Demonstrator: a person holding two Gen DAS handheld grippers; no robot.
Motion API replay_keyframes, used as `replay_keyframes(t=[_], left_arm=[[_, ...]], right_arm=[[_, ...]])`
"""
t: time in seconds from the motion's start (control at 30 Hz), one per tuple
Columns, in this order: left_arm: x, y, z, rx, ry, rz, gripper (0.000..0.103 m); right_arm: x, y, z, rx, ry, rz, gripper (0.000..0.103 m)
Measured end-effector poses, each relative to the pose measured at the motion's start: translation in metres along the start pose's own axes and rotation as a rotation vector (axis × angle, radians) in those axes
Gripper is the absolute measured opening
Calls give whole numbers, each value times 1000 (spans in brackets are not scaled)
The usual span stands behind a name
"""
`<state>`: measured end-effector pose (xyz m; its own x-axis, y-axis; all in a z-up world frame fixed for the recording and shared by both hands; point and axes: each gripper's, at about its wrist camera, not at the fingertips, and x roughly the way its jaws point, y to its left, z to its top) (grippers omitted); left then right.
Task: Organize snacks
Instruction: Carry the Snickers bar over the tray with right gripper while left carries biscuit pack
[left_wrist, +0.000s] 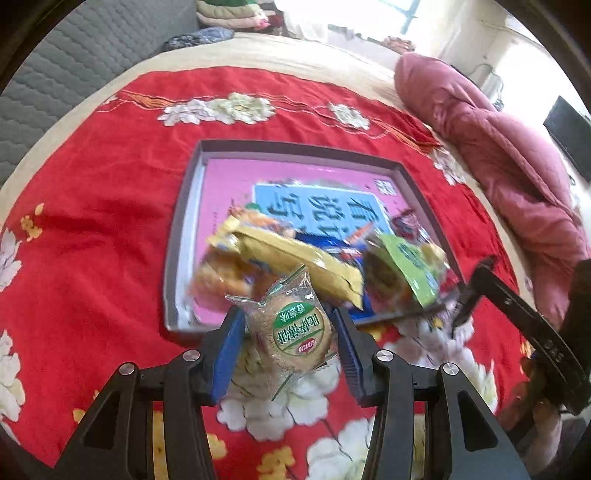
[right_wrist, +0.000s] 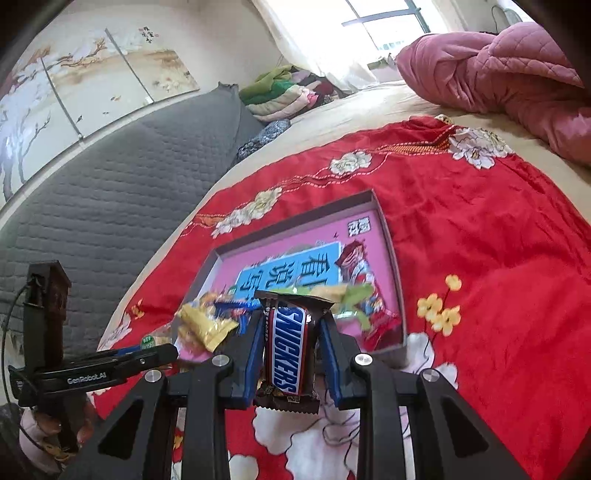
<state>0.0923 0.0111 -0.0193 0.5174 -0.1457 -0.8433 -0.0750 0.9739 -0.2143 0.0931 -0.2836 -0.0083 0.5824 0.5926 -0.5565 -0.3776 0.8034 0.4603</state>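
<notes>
- Progress — several snacks already lie in a loose heap at the near end of the shallow tray (left_wrist: 184, 206), among them a yellow packet (left_wrist: 295, 262) and a green packet (left_wrist: 410, 264); the far end shows only its pink printed lining. Judged partly done: two items are in hand, neither yet in the tray.
- Left tool (left_wrist: 288, 339) — jaws partly closed on the round biscuit pack (left_wrist: 295, 328), held above the red bedspread (left_wrist: 110, 221) at the tray's near edge. Its long axis runs up toward the tray, label reading upside down.
- Right tool (right_wrist: 290, 350) — narrowly closed on the Snickers bar (right_wrist: 288, 350), just short of the tray; long axis along the fingers, pointing at the tray.
</notes>
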Motion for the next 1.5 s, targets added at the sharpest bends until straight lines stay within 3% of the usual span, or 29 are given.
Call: replay_keyframes(t=[0.63,0.97,1.5], left_arm=[[32,-7,18,34,-13,73,50],[36,-6,18,27,-5,67,50],[36,-3,18,4,5,47,50]], right_arm=[[19,-22,21,-34,-61,-139,29],[33,-18,14,-77,-31,-154,30],[32,-25,8,-45,-13,-156,30]])
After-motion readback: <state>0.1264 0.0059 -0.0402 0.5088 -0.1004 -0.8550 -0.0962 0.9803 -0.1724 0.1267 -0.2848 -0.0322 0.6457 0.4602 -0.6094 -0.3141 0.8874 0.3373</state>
